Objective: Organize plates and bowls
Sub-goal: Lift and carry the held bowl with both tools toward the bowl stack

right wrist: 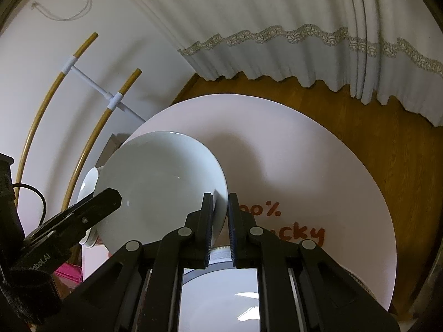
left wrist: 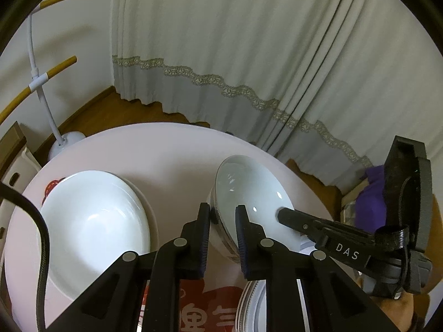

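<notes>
**Both hand-held grippers clamping one tilted bowl above a round tabletop**

Left wrist view. The left hand-held gripper (left wrist: 223, 215) is gripping the near rim of the small bowl (left wrist: 249, 191), one pad outside the wall and one inside. The bowl is tilting, its mouth facing up and toward the camera, its rim running from upper left to lower right. The right hand-held gripper (left wrist: 282, 214) is reaching in from the right, its fingertip lying on the bowl's inner surface at the right rim. Nothing is showing inside the bowl. To the left, well apart, a large white bowl (left wrist: 94, 221) is sitting empty on the pale round tabletop (left wrist: 171, 152). A patterned-rim plate (left wrist: 249, 304) is lying below the held bowl at the lower edge.

Right wrist view. The right hand-held gripper (right wrist: 220, 207) is clenching the bowl's right rim edge-on between its pads. The bowl (right wrist: 160, 188) is lying left of the fingers, mouth facing the camera. The left hand-held gripper (right wrist: 110, 199) is holding its left rim. Below, a plate (right wrist: 218, 298) is resting flat on the tabletop (right wrist: 304, 166).
</notes>
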A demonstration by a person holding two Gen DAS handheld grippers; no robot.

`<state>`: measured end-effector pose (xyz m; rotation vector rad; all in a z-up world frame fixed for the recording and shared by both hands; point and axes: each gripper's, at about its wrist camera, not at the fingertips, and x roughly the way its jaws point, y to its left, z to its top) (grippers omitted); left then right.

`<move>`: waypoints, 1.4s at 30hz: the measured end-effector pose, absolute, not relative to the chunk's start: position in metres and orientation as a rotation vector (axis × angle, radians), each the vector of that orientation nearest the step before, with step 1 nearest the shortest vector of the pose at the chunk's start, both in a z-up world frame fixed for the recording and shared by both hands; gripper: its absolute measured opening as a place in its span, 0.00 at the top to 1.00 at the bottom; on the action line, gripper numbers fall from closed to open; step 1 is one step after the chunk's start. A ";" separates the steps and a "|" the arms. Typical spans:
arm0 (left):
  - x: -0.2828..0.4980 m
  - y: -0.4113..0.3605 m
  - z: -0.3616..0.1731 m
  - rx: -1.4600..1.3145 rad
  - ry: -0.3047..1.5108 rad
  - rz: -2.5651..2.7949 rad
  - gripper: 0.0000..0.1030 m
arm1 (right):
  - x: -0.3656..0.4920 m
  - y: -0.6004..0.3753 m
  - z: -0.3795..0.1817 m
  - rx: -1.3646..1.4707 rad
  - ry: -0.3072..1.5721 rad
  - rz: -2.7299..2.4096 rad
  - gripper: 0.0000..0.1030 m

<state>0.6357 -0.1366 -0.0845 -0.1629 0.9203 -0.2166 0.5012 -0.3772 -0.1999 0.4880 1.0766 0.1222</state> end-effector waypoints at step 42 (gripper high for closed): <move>0.485 0.020 -0.032 -0.251 0.774 -0.153 0.86 | 0.480 -0.240 -0.129 0.382 0.996 0.208 0.90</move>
